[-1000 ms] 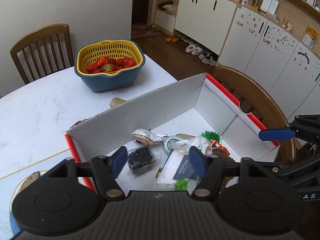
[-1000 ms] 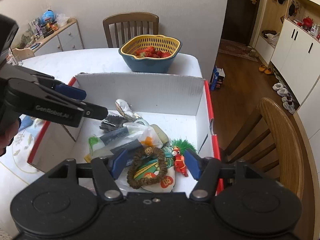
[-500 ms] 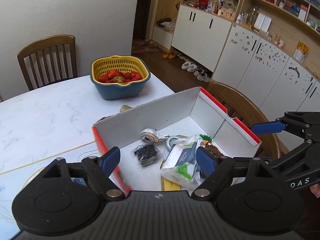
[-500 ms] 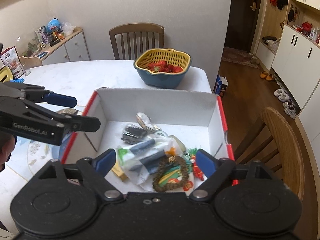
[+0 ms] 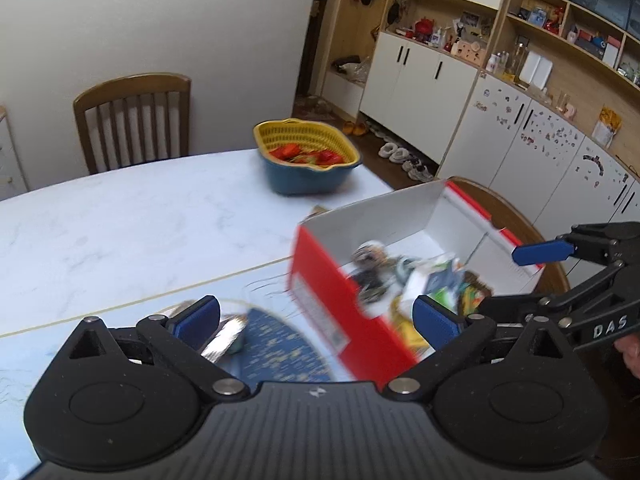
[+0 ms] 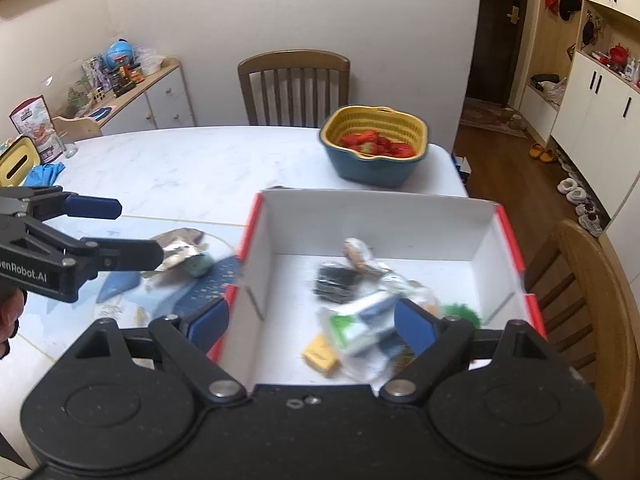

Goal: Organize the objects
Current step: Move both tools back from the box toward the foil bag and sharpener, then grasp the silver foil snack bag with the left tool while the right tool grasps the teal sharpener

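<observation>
A red-and-white cardboard box sits at the table's near right corner and holds several small items: a plastic bag of packets, a black bundle, a yellow block. My left gripper is open and empty, above the box's left wall and a blue patterned mat. My right gripper is open and empty, above the box's near side. A crumpled silver wrapper and a green lump lie on the mat left of the box.
A yellow-and-blue colander of strawberries stands at the table's far right. Wooden chairs stand behind the table and at the right. A blue cloth lies at the far left. The white marble table stretches between.
Both grippers have pulled back and up from the box, and the left one has swung left over the mat. Both jaws have spread wider. The views are blurred by motion.
</observation>
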The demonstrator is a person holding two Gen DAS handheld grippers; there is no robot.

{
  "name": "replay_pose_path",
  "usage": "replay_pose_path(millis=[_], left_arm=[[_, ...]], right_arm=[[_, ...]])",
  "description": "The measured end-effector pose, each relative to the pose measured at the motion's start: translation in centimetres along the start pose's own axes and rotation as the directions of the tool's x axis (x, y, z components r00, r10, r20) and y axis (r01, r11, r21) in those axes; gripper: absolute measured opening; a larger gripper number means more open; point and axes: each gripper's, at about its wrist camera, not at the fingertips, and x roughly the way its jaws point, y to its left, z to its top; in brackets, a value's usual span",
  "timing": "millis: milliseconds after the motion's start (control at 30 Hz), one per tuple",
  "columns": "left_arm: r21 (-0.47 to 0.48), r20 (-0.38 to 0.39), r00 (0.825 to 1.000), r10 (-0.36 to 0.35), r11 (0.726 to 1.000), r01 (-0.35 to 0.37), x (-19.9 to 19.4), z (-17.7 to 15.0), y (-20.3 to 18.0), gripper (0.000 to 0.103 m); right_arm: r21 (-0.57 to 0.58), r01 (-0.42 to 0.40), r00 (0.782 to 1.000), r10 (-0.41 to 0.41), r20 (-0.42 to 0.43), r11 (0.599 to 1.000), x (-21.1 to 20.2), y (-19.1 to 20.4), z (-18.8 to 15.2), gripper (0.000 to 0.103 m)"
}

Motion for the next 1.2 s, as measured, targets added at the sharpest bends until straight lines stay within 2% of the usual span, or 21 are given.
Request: replay_pose_path(millis=[167, 333, 633, 767, 1033, 1200], left_arm=[[-0.013, -0.012, 1.000, -0.003, 1.000, 0.003, -0.9, -1.4, 3.7, 0.103], [0.017, -0.003, 1.000, 0.014, 1.000, -0.014, -1.4, -2.7, 6.6, 0.103], [-0.006, -0.047, 0.999, -0.008, 1.000, 0.008, 0.3, -4.8, 11.7, 0.103], [-0.004, -0.053, 0.998, -0.021, 1.000, 0.021, 1.7, -5.4, 12.8, 0.103], [0.116, -0.078, 0.995, -0.066, 0.990, 0.075, 6.6, -4.4, 11.8, 0.103], [0.084, -0.133, 0.982, -0.134, 0.986, 0.146, 10.0, -3.8, 12.2, 0.102]], right_arm=[[-0.002, -0.011, 1.000, 0.011, -0.010, 1.000, 1.1, 3.2, 0.6, 0.089], [0.002, -0.019, 1.000, 0.019, -0.023, 1.000, 2.6, 6.0, 1.3, 0.089], [-0.005, -0.034, 0.998, 0.034, -0.054, 0.999, 5.8, 10.0, 3.1, 0.089], [-0.013, -0.034, 0.997, 0.033, -0.075, 0.999, 7.6, 11.4, 4.0, 0.089], [-0.001, -0.026, 0.993, 0.026, -0.116, 1.000, 10.1, 12.1, 4.9, 0.089], [0.006, -0.024, 0.990, 0.024, -0.141, 1.000, 10.7, 12.1, 4.7, 0.089]])
